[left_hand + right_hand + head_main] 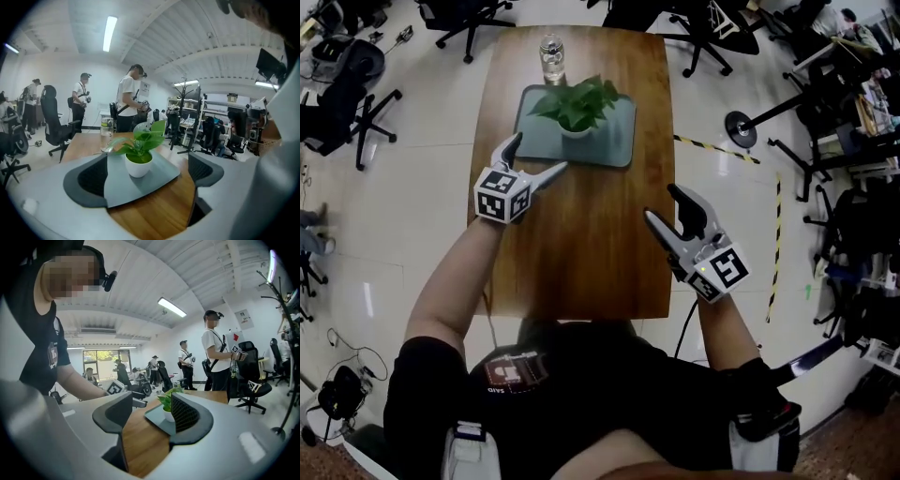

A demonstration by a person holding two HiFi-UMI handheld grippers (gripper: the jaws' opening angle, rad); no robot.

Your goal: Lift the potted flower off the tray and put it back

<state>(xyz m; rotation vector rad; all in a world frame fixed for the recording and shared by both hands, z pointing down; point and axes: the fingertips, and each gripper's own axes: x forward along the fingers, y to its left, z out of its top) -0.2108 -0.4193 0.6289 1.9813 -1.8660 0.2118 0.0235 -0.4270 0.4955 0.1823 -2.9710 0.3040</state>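
The potted flower [577, 111] is set upright on the tray [619, 148] at the far end of the desk [581, 253], not yet lifted. It is best approached low and level and clasped below the leaves. The left gripper [541, 151], just beside the tray's near corner, is held wide open and empty; the right gripper [660, 201], well back, is likewise open, with nothing touched.

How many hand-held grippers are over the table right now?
2. The left hand-held gripper is by the tray's near left corner; the right hand-held gripper is over the table's right side. None seem hidden.
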